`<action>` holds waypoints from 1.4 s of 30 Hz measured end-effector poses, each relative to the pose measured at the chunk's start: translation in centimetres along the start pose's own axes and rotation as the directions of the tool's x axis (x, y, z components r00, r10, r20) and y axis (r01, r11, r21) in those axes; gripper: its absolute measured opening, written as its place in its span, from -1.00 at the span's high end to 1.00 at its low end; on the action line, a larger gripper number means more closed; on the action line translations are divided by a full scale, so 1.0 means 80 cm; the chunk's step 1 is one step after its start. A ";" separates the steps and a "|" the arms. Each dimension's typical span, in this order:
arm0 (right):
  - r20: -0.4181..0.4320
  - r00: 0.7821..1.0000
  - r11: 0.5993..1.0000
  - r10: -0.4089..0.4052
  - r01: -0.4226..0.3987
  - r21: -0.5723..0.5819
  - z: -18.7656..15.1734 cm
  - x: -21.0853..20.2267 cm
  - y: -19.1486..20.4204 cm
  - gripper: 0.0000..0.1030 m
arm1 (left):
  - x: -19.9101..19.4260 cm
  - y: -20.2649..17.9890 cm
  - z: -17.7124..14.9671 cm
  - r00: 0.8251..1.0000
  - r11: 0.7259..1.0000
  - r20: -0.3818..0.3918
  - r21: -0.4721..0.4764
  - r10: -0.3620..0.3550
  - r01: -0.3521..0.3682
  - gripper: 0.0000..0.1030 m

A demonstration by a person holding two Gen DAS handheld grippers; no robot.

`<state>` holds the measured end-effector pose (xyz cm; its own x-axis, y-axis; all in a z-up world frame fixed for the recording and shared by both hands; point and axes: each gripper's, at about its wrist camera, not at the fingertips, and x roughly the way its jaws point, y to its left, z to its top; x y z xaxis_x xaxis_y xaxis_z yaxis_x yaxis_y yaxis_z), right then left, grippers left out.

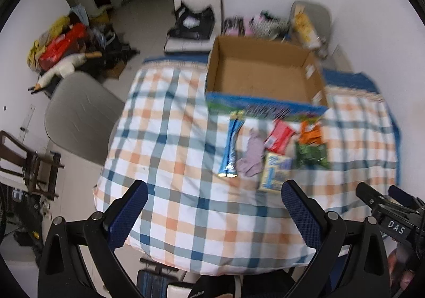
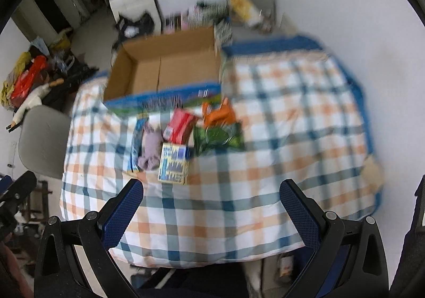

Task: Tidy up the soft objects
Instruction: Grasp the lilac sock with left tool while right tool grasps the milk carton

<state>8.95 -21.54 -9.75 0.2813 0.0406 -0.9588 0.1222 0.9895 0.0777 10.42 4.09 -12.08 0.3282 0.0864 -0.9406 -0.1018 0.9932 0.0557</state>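
An open, empty cardboard box (image 1: 261, 75) (image 2: 164, 72) stands at the far side of the table with the plaid cloth (image 1: 186, 154) (image 2: 279, 125). In front of it lie several soft items: a long blue packet (image 1: 230, 148) (image 2: 135, 146), a lilac cloth (image 1: 251, 156) (image 2: 151, 148), a red pack (image 1: 280, 136) (image 2: 182, 125), a yellow-blue pack (image 1: 275, 171) (image 2: 174, 164), an orange pouch (image 1: 310, 133) (image 2: 218, 113) and a green bag (image 1: 311, 156) (image 2: 219, 138). My left gripper (image 1: 214, 207) is open and empty above the near table edge. My right gripper (image 2: 211, 207) is open and empty, also short of the items.
A grey chair (image 1: 79, 114) (image 2: 43, 138) stands left of the table and another (image 1: 310, 21) behind the box with clutter on it. A white seat (image 1: 196, 13) and a pile of bags (image 1: 63, 43) sit on the floor at the back left. A white wall runs along the right.
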 end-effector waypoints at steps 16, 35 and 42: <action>-0.393 0.908 0.989 0.146 -0.128 0.071 0.014 0.380 0.080 -0.52 | 0.250 0.020 0.031 0.967 0.997 -0.248 -0.056 -0.056 0.044 -0.93; -0.405 0.907 0.990 0.118 -0.074 0.123 0.008 0.404 0.022 -0.30 | 0.392 -0.138 0.038 0.883 0.976 -0.468 0.179 -0.024 0.121 0.11; -0.419 0.900 0.991 0.120 -0.081 0.110 0.015 0.413 0.018 -0.30 | 0.391 -0.139 0.024 0.897 0.979 -0.443 0.186 0.011 0.080 0.41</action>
<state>19.58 -18.92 -41.01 -0.1305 0.2134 -0.9682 0.2035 0.9615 0.1845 23.59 -4.09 -41.49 -0.1225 0.0543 -0.9910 0.1012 0.9940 0.0419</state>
